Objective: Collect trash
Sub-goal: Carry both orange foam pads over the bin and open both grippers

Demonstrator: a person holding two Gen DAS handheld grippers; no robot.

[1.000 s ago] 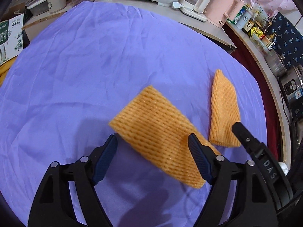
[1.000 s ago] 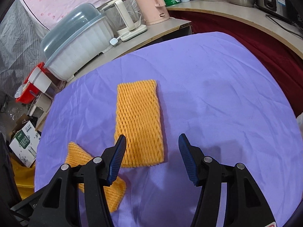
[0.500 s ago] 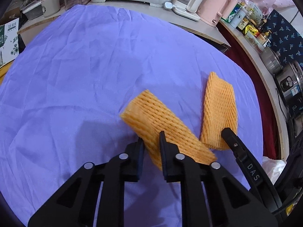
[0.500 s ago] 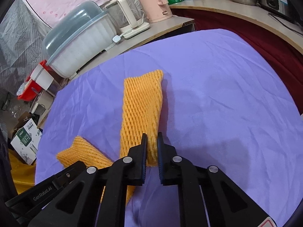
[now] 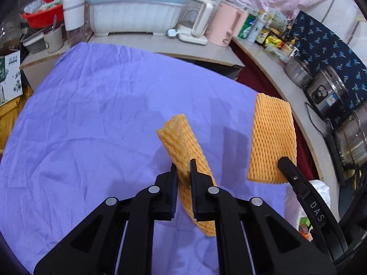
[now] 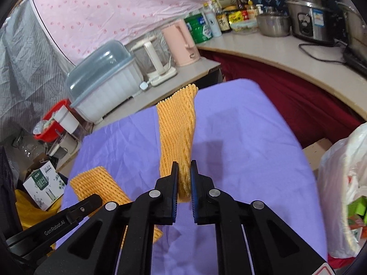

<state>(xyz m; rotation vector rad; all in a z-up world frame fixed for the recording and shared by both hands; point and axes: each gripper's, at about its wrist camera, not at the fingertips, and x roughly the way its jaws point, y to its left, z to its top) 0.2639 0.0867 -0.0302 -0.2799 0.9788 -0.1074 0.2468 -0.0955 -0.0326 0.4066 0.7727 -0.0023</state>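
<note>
Two orange foam net sleeves are lifted off the purple tablecloth [image 5: 91, 123]. My left gripper [image 5: 183, 167] is shut on one foam sleeve [image 5: 181, 142], which sticks up and forward from the jaws. My right gripper [image 6: 183, 169] is shut on the other foam sleeve [image 6: 176, 126], held upright above the cloth [image 6: 240, 137]. In the left wrist view the right-hand sleeve [image 5: 270, 142] hangs to the right. In the right wrist view the left-hand sleeve [image 6: 96, 183] shows at lower left.
A white plastic trash bag [image 6: 344, 183] stands at the table's right edge, also in the left wrist view [image 5: 307, 210]. A counter behind holds a dish box [image 6: 103, 82], pink kettle [image 6: 181, 43], bottles and cookers [image 6: 309, 18]. A cardboard box [image 6: 43, 185] sits left.
Both grippers closed on their foam sleeves from open a second ago. Both have since lifted the sleeves off the cloth.
</note>
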